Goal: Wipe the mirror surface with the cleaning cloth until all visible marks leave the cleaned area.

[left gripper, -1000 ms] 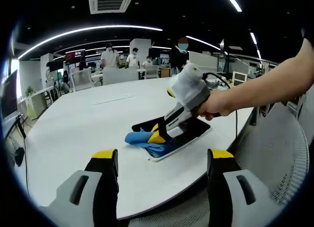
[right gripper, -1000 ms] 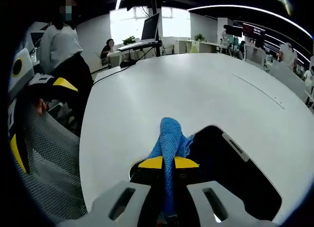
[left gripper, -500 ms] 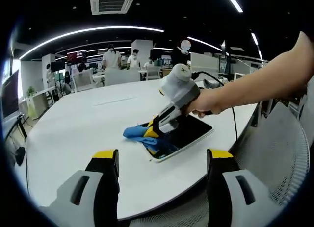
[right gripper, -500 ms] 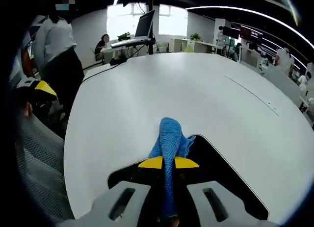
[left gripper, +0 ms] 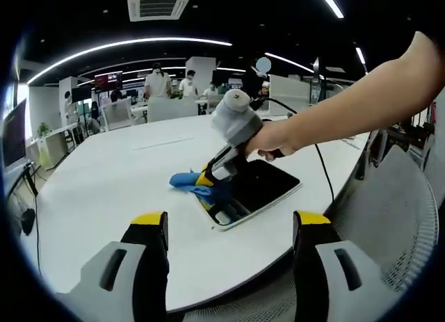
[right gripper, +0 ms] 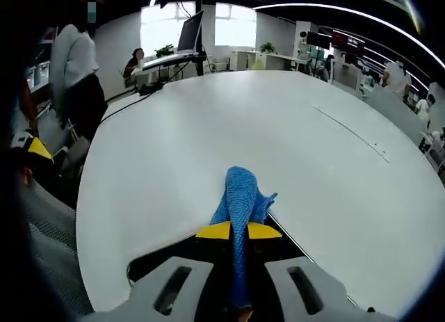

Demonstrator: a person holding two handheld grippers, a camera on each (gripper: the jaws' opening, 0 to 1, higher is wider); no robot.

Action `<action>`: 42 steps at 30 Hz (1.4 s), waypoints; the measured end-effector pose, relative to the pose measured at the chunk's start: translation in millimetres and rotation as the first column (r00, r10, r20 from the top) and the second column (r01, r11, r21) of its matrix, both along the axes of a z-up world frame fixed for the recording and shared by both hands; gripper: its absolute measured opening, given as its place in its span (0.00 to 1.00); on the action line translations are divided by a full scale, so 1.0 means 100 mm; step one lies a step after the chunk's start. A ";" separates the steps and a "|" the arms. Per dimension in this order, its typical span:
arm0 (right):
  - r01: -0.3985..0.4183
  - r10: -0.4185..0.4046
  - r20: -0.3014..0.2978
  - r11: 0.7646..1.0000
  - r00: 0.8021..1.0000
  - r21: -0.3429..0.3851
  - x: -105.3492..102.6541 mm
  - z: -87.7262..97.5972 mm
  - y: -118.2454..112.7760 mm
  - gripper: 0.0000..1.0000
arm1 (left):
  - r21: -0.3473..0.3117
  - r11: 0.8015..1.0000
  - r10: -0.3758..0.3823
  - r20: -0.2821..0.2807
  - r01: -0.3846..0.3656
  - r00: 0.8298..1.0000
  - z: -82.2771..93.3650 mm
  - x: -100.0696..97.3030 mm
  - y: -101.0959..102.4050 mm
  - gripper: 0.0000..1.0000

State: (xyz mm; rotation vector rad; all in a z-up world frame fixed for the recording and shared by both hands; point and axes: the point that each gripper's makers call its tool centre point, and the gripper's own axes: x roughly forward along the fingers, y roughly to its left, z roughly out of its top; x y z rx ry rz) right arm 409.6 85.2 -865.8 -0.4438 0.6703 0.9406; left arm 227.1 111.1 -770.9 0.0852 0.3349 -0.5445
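Blue knitted cleaning cloth [right gripper: 240, 197] pinched in the closed right claw [right gripper: 238, 231], pressed at the edge of the dark rectangular mirror [left gripper: 259, 186] on the white worktop [left gripper: 111, 183], left claw [left gripper: 229, 228] held wide apart, nothing gripped.

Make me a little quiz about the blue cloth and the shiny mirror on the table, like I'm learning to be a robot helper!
1. True or false: the right gripper is shut on the blue cloth.
2. What is the mirror lying on?
A. a chair
B. the white table
C. the floor
3. Fill in the blank: in the left gripper view, the left gripper hangs ____ and holds nothing.

Key: 1 true. 2 B. 3 open.
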 end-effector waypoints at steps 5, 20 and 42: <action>0.009 -0.008 0.020 0.999 1.000 -0.045 0.04 0.01 0.01 0.00 | 0.000 1.000 0.001 -0.002 -0.001 1.000 -0.01 -0.01 0.00 0.71; 0.045 -0.045 0.004 0.999 0.999 0.013 0.13 -0.02 -0.05 0.00 | 0.000 1.000 -0.007 -0.012 0.007 1.000 -0.02 -0.01 -0.03 0.70; 0.060 -0.060 -0.007 0.998 0.998 0.035 0.08 0.02 -0.13 0.00 | 0.003 1.000 -0.016 -0.028 0.016 0.999 -0.02 -0.02 -0.04 0.69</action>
